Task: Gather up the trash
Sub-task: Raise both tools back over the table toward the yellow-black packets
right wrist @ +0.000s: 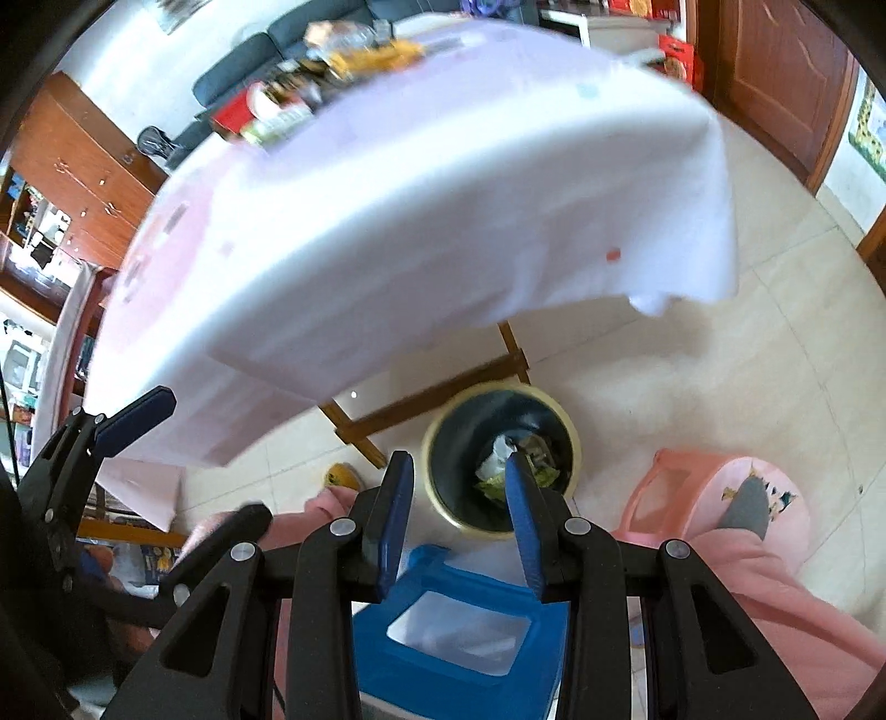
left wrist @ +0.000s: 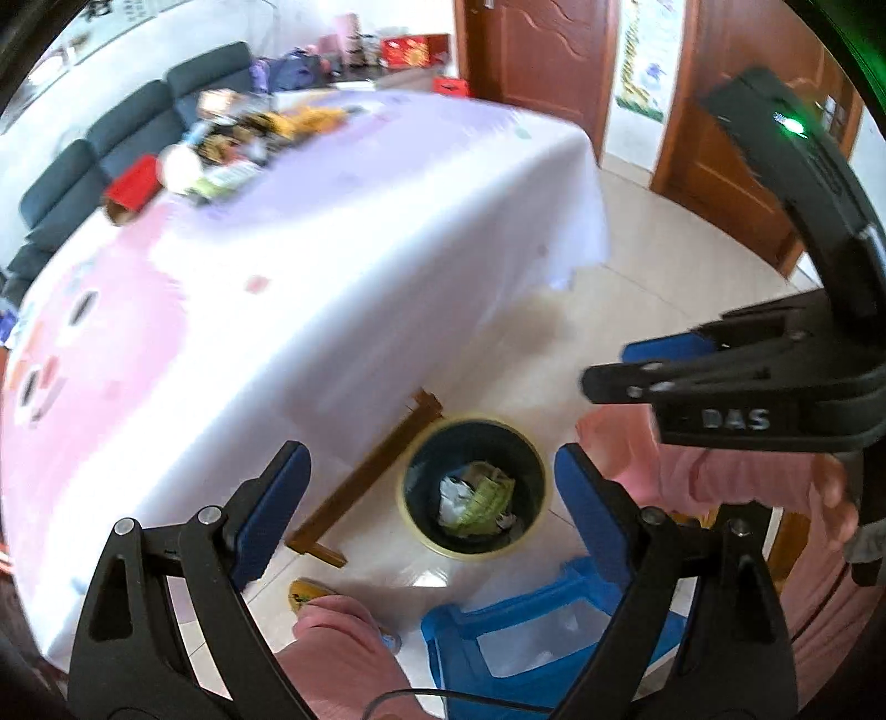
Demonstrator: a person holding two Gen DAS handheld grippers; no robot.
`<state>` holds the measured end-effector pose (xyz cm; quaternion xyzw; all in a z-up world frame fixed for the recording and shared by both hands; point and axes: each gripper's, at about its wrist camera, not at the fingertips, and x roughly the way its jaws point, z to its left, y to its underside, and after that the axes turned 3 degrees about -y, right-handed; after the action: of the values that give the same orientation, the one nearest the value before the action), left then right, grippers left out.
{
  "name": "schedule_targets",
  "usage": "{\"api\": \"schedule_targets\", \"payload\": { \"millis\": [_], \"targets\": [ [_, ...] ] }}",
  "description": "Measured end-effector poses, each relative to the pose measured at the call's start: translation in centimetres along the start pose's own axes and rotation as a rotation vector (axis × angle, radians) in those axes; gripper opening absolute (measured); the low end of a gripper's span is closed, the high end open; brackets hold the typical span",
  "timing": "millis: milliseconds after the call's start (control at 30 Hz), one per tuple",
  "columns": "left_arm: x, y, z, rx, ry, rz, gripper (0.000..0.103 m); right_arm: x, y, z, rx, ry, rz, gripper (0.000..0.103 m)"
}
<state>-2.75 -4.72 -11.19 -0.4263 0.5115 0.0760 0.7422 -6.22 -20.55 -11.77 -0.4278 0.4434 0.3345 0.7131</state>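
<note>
Your left gripper: fingers spread wide, nothing between them. Your right gripper: blue pads parted, nothing held. Both hang above the floor, aimed down at the bin, which stands on the tiles beside the wooden table leg. Crumpled trash already lies inside it. Blue stool just below your right gripper. More clutter sits on the far side of the table.

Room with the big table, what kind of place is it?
Probably a living and dining room in someone's home. There is a dark sofa by the wall, a table under a pink and white cloth with snack packets piled on it, wooden doors, and a trash bin on the tiled floor.
</note>
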Motion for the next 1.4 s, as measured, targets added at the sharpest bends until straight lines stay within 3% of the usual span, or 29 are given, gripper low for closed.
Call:
{"api": "schedule_targets", "payload": {
  "millis": [333, 600, 933, 1400],
  "targets": [
    [-7.2, -2.6, 5.8, -0.137, -0.098, -0.067, 0.088, -10.8, -4.9, 7.6, -0.15, -0.009, -0.19, 0.035],
    [-11.1, -6.2, 10.1, -0.242, -0.11, -0.116, 0.088, -15.3, -8.5, 12.9, -0.259, -0.009, -0.276, 0.039],
    [-12.4, -10.0, 13.9, -0.309, -0.14, -0.128, 0.088, -14.2, -12.3, 15.5, -0.31, -0.006, -0.302, 0.041],
    [-6.8, -13.8, 18.1, -0.363, -0.139, -0.064, 0.088, -9.1, -19.3, 14.4, -0.302, -0.002, -0.278, 0.045]
  ]
}}
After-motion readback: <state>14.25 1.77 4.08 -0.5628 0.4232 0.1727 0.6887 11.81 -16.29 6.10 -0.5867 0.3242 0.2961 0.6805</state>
